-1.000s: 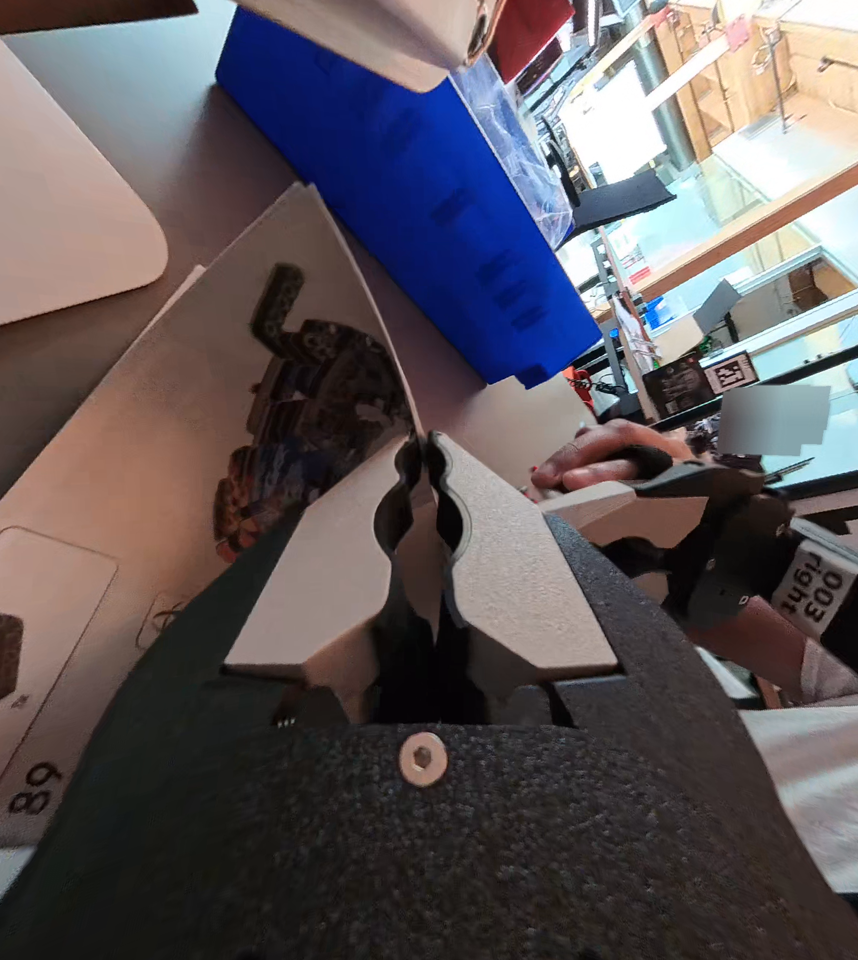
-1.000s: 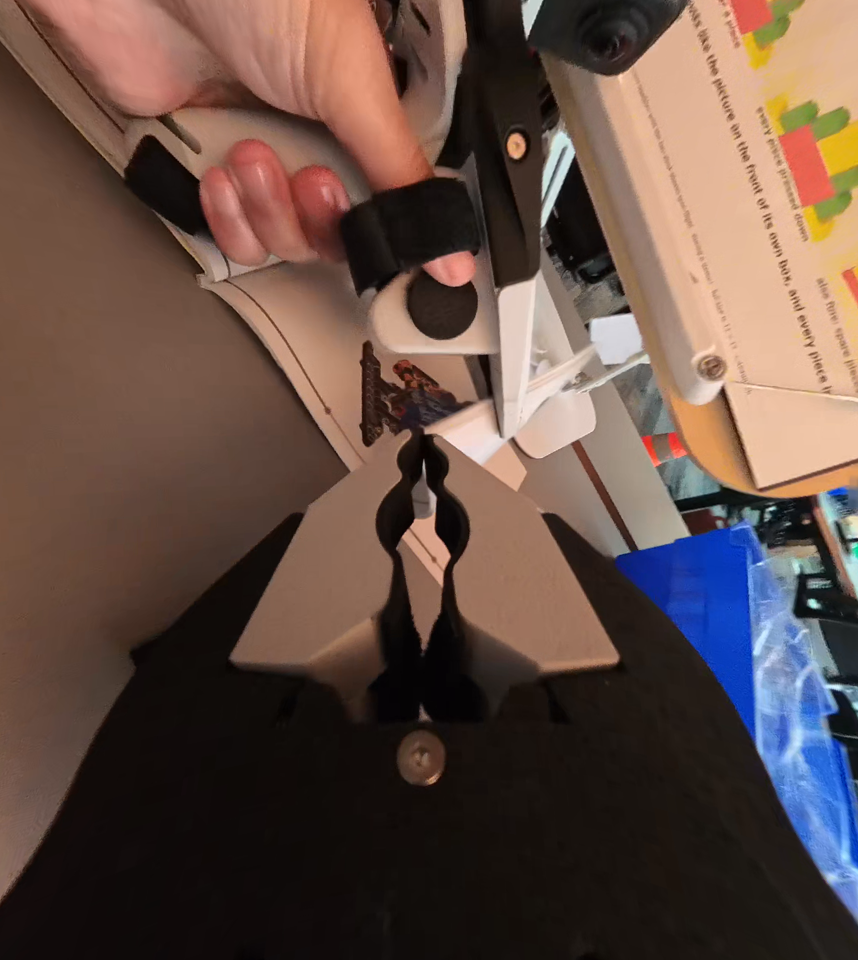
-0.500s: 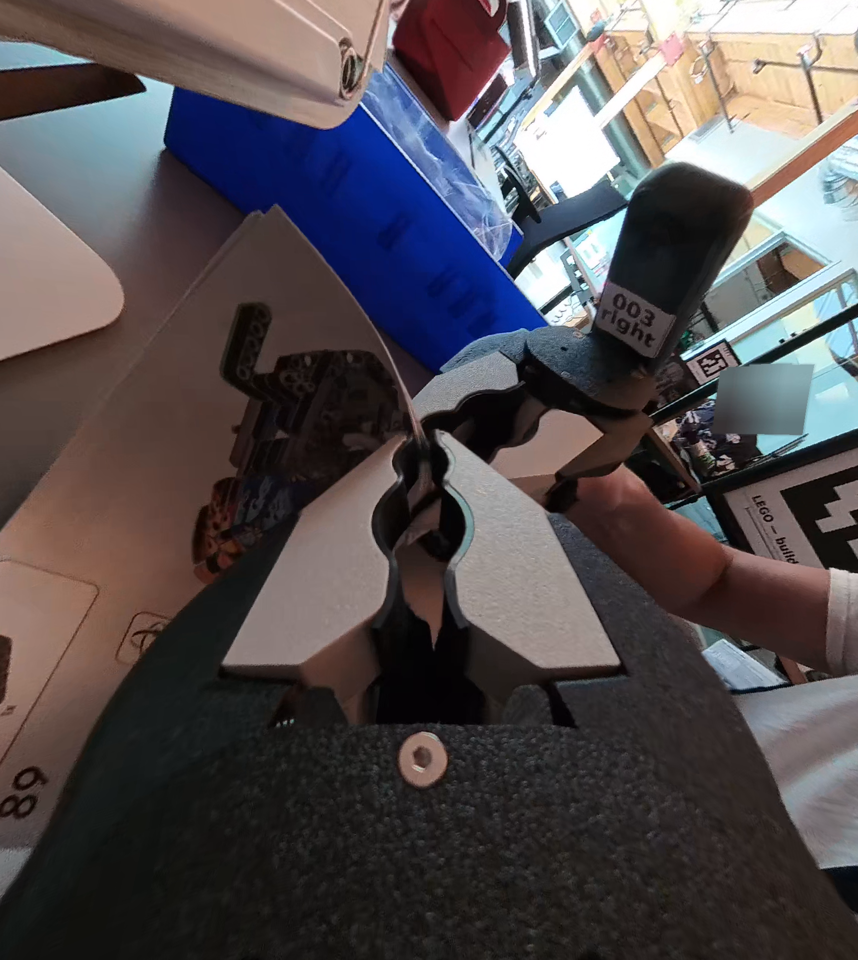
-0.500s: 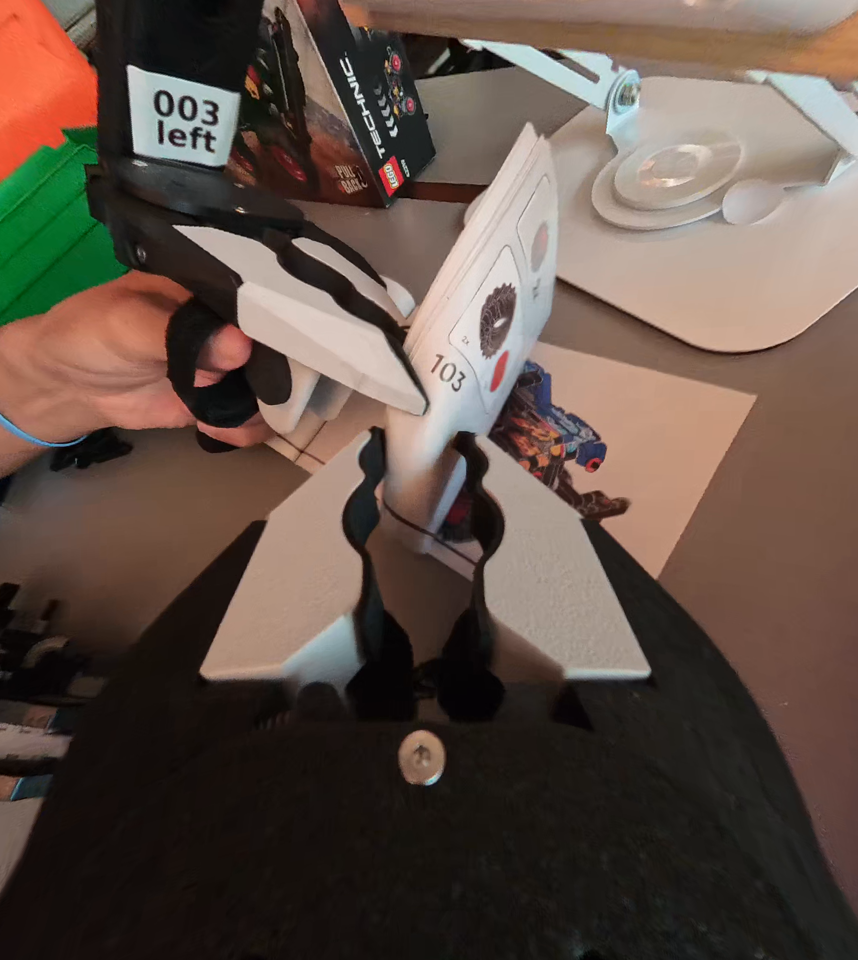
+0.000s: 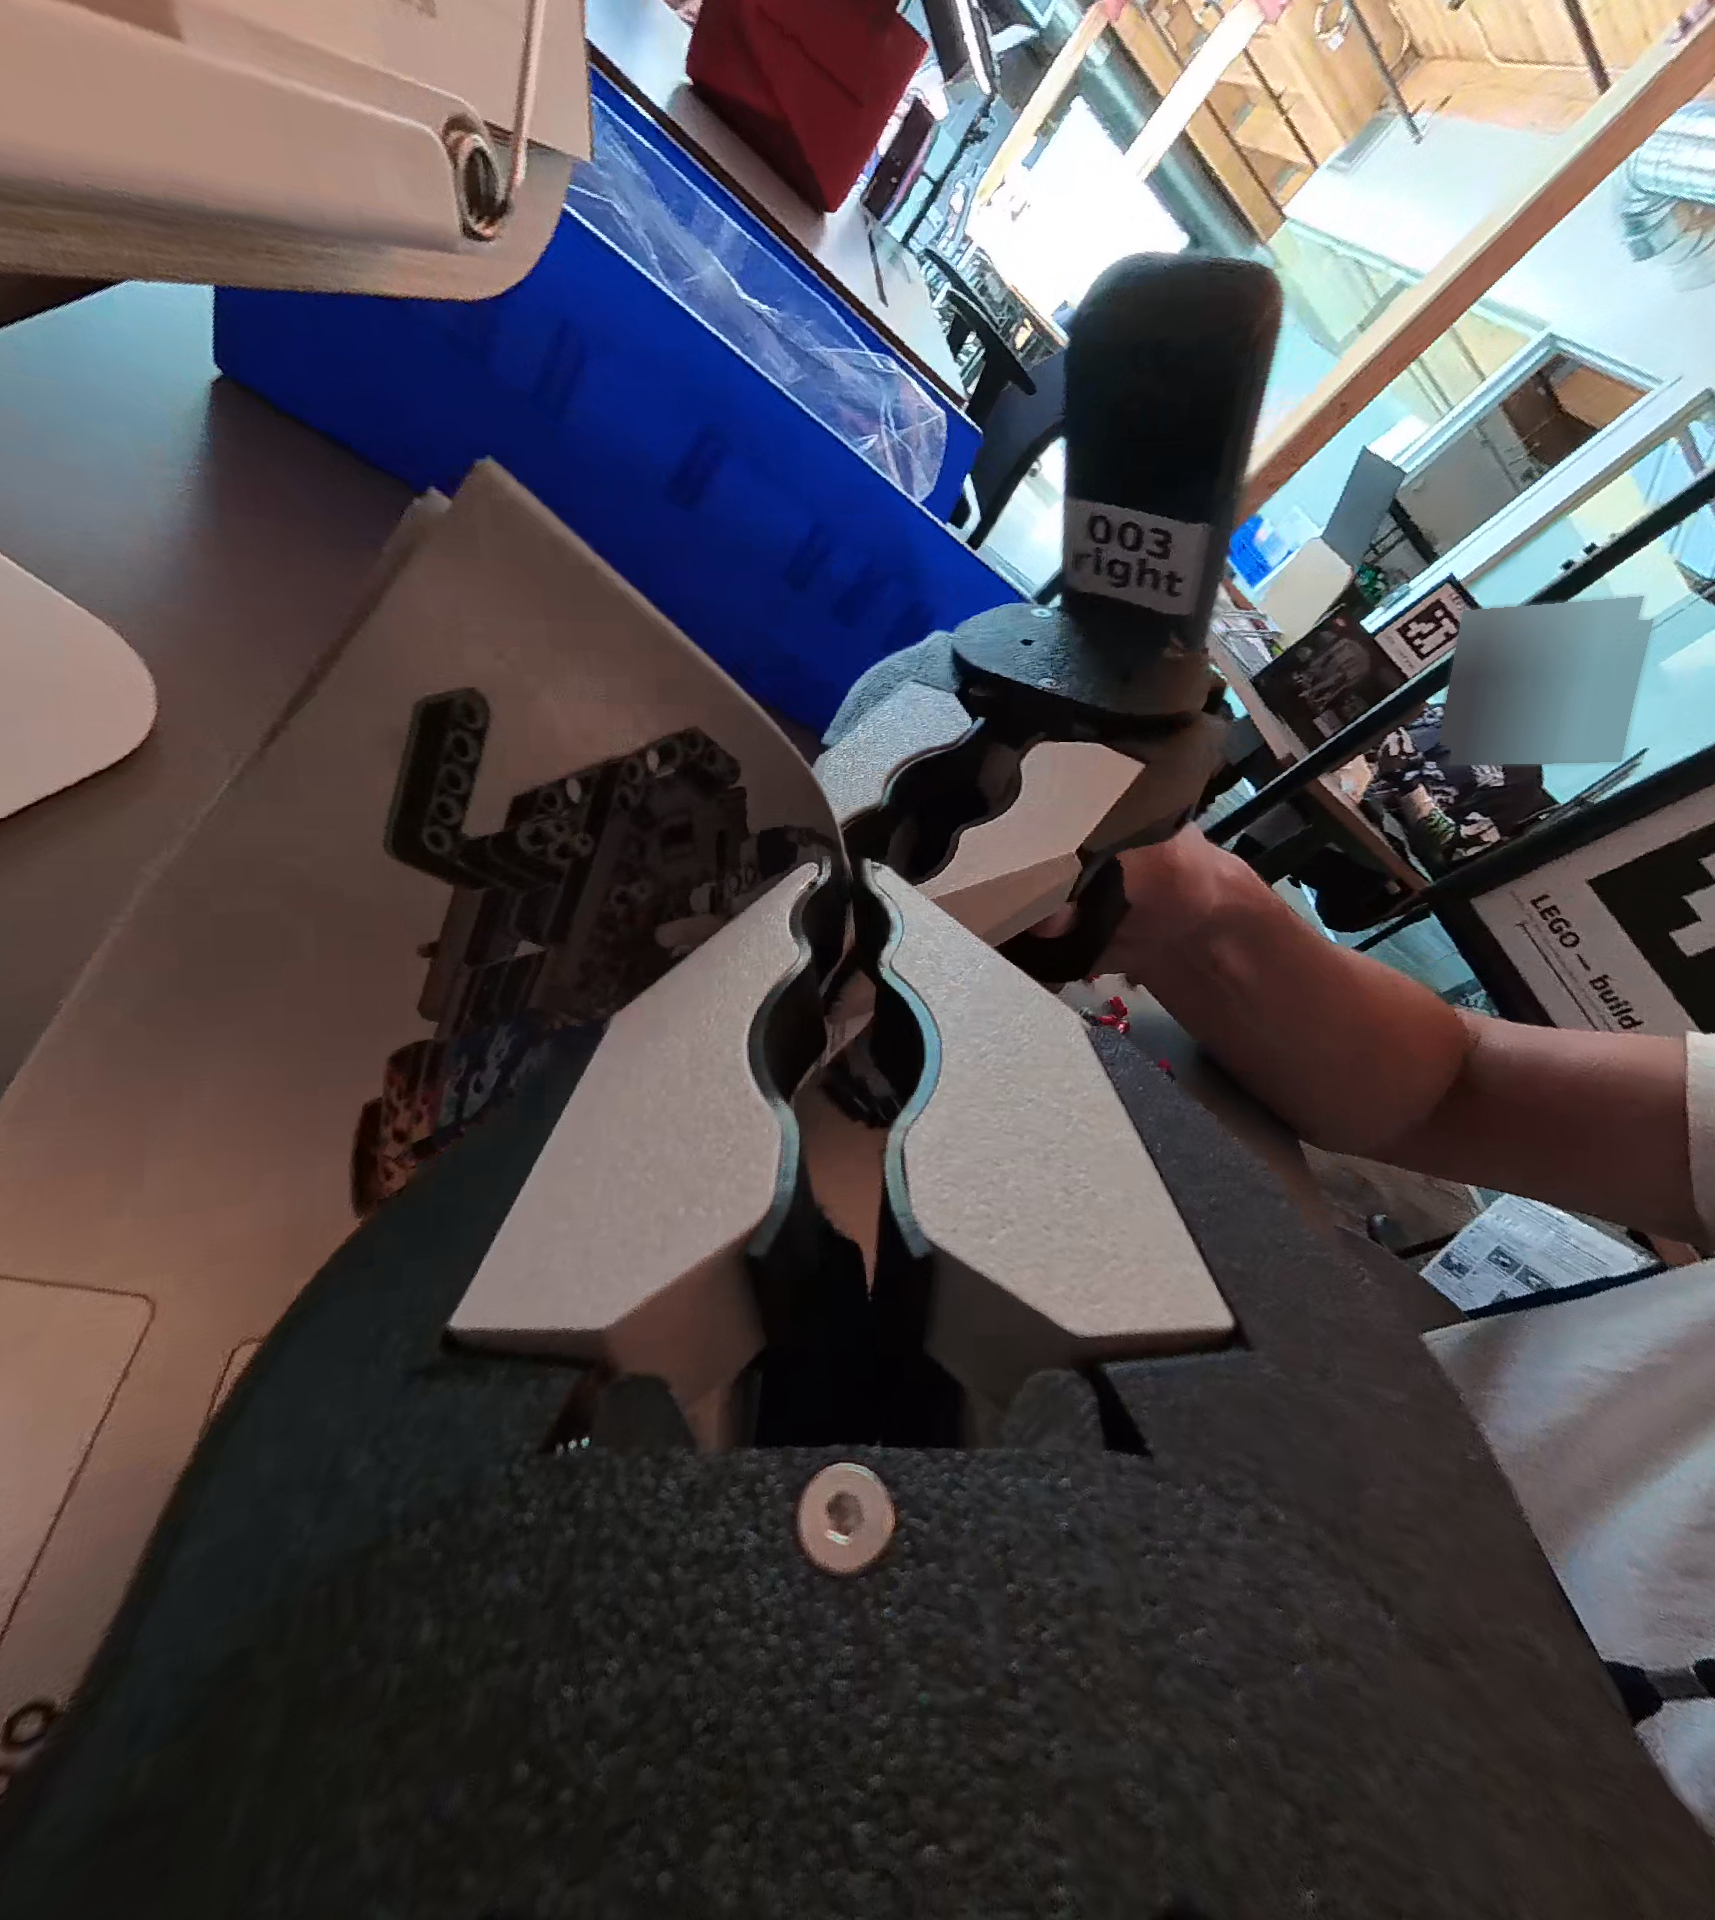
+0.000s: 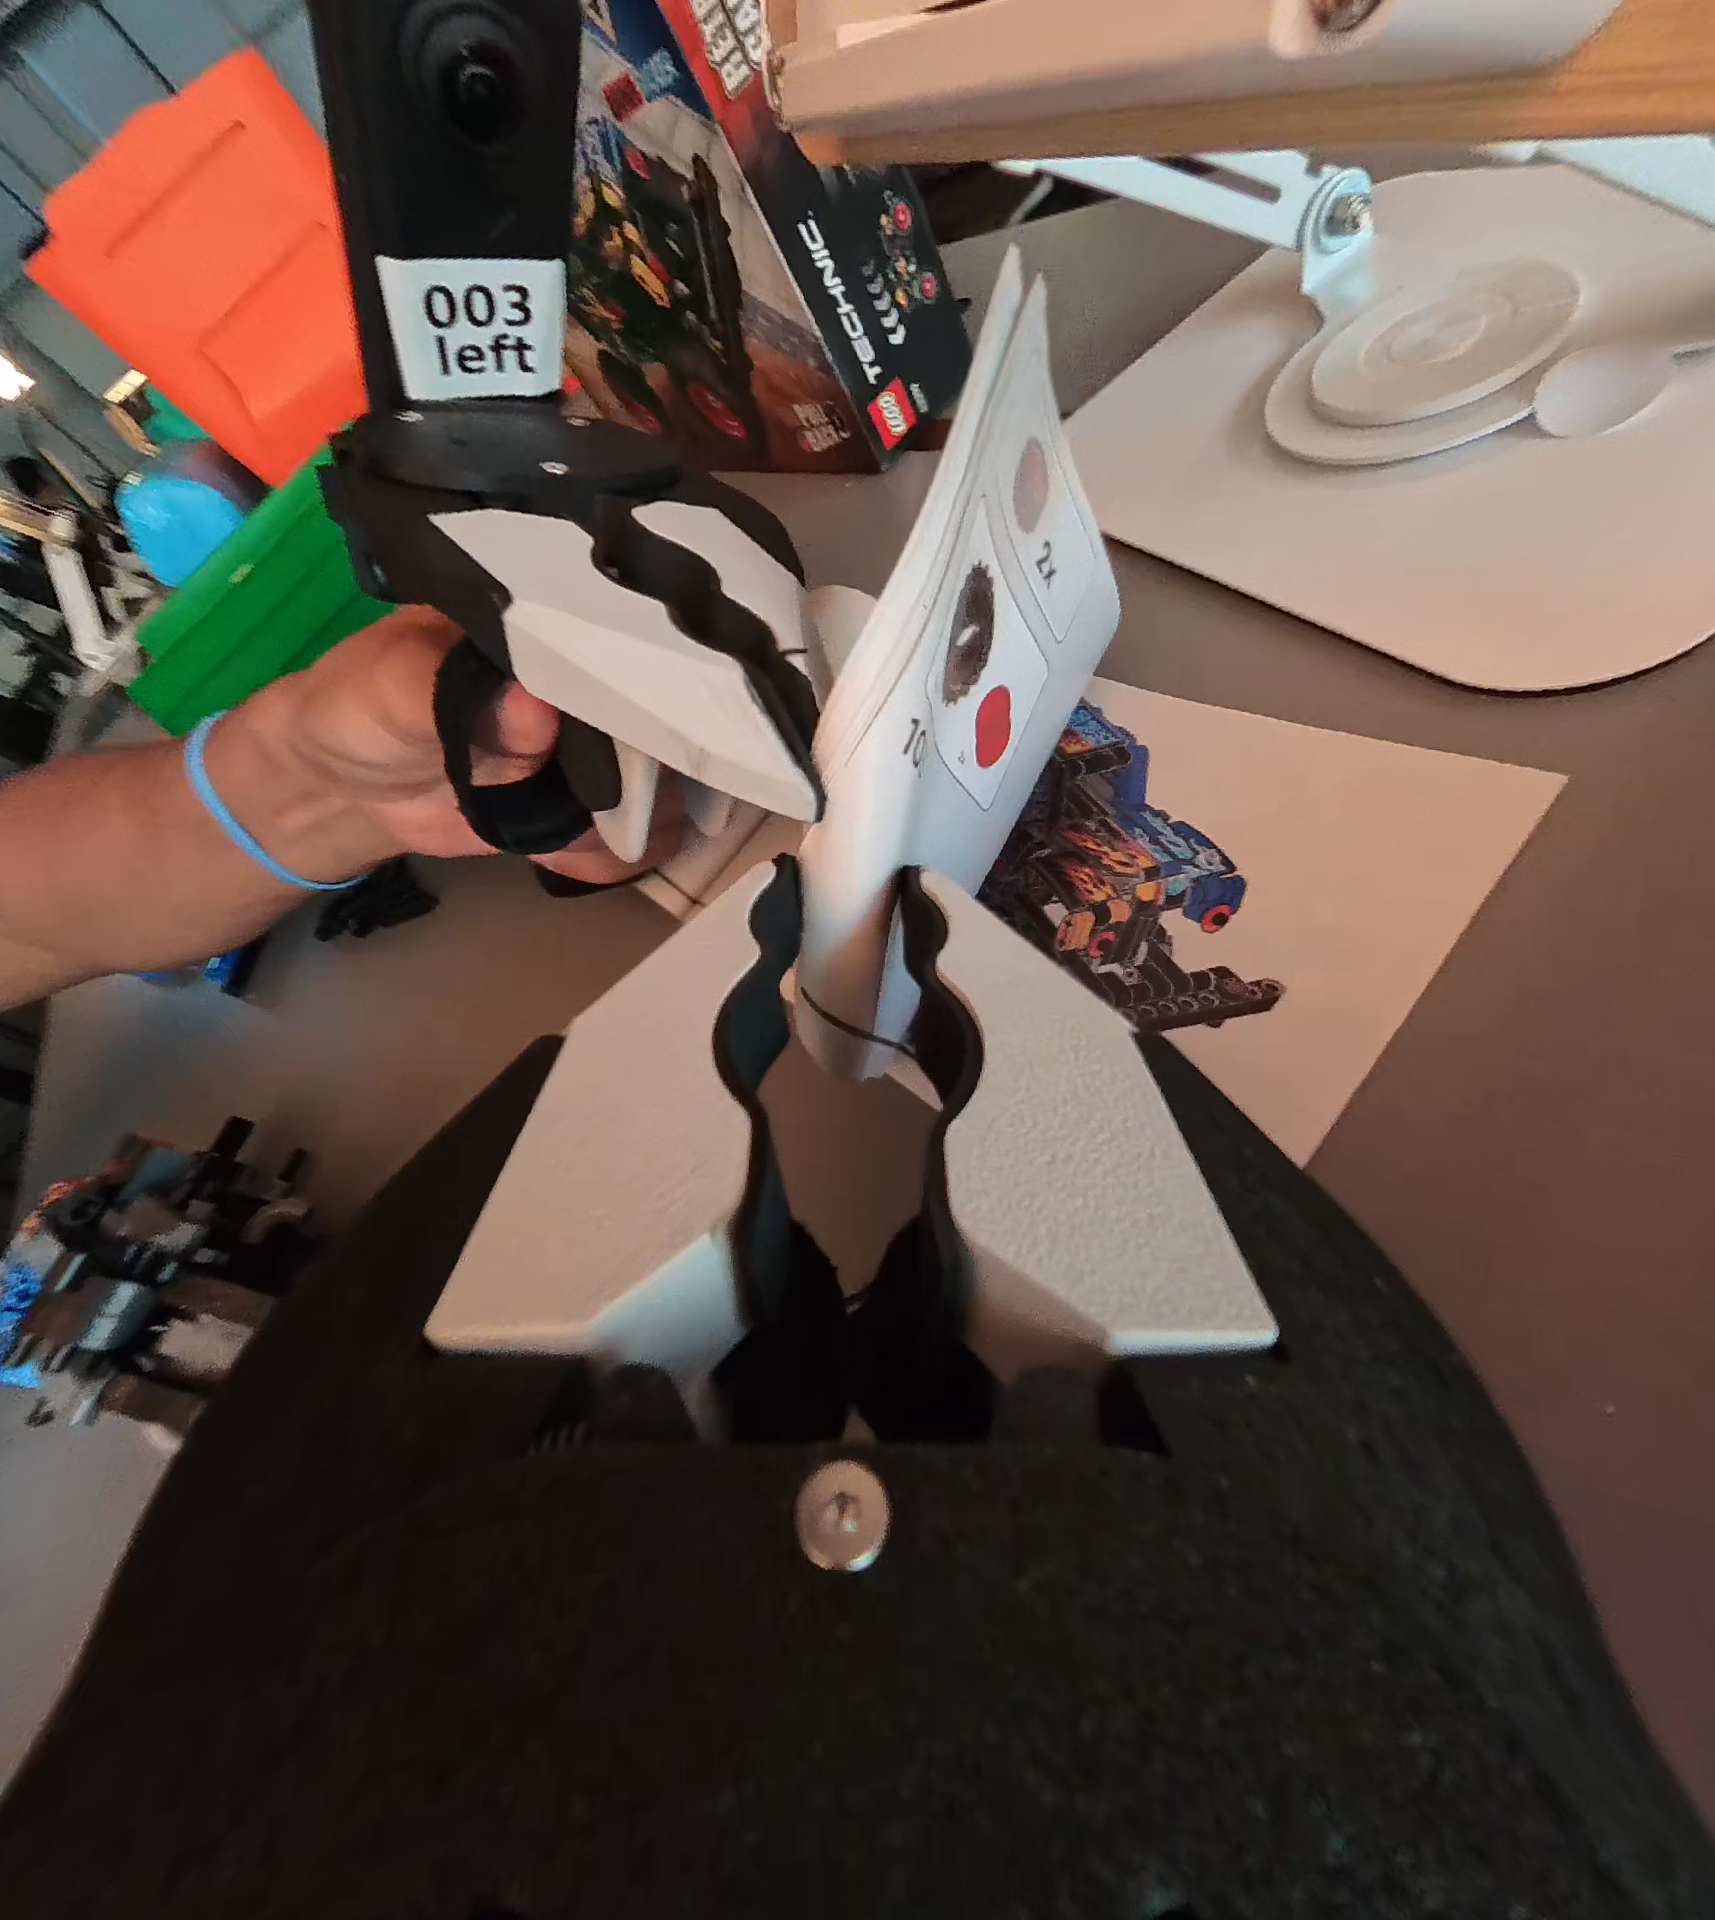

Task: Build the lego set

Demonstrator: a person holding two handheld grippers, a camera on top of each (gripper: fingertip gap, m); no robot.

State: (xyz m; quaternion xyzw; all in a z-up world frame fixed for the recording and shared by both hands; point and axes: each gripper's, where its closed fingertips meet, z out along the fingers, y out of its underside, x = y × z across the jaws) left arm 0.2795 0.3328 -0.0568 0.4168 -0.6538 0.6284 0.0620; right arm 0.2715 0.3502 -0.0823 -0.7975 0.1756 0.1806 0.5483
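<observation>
Standing half open on the brown table (image 6: 1611,935), the instruction booklet (image 6: 988,644) has a sheaf of raised pages pinched by the left gripper (image 5: 848,883), whose fingers are closed on the page edge. The right gripper (image 6: 848,883) sits parted around the lower corner of those pages; contact is hard to judge. Left of the booklet, the partly built model (image 6: 105,1278) is blurred. Behind it, a blue bin (image 5: 624,395) holds clear plastic.

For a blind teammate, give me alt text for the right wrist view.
The right gripper, open, straddles lifted pages of the instruction booklet, which the left gripper pinches from the left. A partly built Lego model sits lower left; the set's box stands behind.
</observation>
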